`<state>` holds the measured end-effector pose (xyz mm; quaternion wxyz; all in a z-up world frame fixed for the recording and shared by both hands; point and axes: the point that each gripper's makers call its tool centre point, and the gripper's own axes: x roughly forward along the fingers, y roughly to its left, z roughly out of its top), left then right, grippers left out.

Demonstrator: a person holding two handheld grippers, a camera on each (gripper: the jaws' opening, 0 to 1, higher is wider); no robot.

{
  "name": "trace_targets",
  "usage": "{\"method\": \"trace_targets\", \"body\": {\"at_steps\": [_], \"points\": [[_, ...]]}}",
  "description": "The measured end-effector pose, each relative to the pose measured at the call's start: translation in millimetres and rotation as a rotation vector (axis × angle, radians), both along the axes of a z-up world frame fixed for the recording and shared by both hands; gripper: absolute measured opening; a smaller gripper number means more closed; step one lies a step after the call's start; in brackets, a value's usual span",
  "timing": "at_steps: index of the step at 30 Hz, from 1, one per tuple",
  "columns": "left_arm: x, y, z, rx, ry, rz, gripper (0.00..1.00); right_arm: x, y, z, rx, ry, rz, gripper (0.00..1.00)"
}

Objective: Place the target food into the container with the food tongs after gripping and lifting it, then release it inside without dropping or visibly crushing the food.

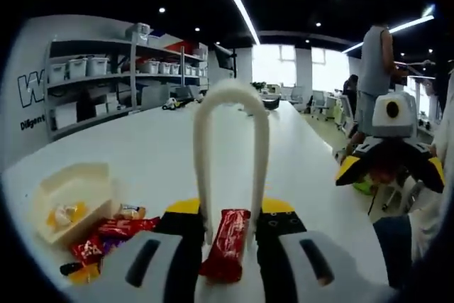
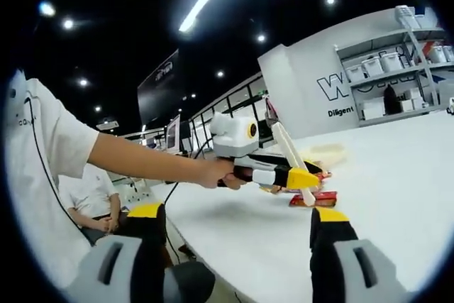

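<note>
White food tongs [image 1: 230, 125] stand between my left gripper's [image 1: 230, 207] jaws, which are shut on their arms, the looped end up. A red snack bar [image 1: 227, 243] shows low between the tong arms. In the right gripper view the tongs [image 2: 287, 154] slant down to that red bar [image 2: 317, 199] on the white table; whether they pinch it I cannot tell. A cream container [image 1: 53, 189] with a yellow sweet inside sits to the left, with several wrapped snacks [image 1: 117, 228] beside it. My right gripper [image 2: 237, 228] is open and holds nothing, off the table's near edge.
The long white table [image 1: 156, 147] runs far ahead. Shelves with white bins [image 1: 92, 69] line the left wall. One person stands at the far right [image 1: 376, 54]; another sits behind the holding arm [image 2: 92, 196]. My right gripper [image 1: 390, 164] hangs past the table's right side.
</note>
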<state>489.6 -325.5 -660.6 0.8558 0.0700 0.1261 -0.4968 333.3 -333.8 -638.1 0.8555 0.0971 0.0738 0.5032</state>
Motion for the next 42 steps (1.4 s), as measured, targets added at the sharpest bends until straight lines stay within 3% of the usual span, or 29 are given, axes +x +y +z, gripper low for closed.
{"method": "trace_targets", "body": {"at_steps": [3,6,14,20,23,26,29,32,42], "points": [[-0.9,-2.6,-6.1,0.018,0.000,-0.014,0.27,2.5,-0.9,-3.3,-0.009,0.004,-0.003,0.82],[0.1,-4.5,-4.5,-0.008,0.021,-0.012,0.26,6.7,-2.9,-6.9,-0.018,0.012,-0.012,0.82],[-0.5,-3.3,-5.7,0.003,0.033,-0.019,0.22,26.2,-8.7,-21.9,-0.132,-0.001,-0.069,0.87],[-1.3,0.2,-6.3,0.003,0.060,0.010,0.22,32.4,-10.8,-23.7,-0.161,-0.011,-0.090,0.91],[2.8,2.9,-5.5,-0.038,0.117,0.072,0.22,38.0,-14.2,-21.9,-0.156,-0.022,-0.123,0.99],[1.7,1.6,-4.9,-0.024,0.098,0.080,0.22,41.8,-17.6,-21.9,-0.165,-0.026,-0.148,0.99],[3.0,5.2,1.4,-0.033,0.063,0.085,0.22,42.1,-19.3,-24.8,-0.187,-0.008,-0.156,0.99],[3.0,9.6,13.6,-0.080,0.070,0.090,0.22,42.3,-20.2,-26.7,-0.208,-0.006,-0.161,0.99],[10.9,49.4,36.9,-0.067,0.055,0.134,0.22,43.2,-20.4,-22.1,-0.232,-0.028,-0.191,0.99]]}}
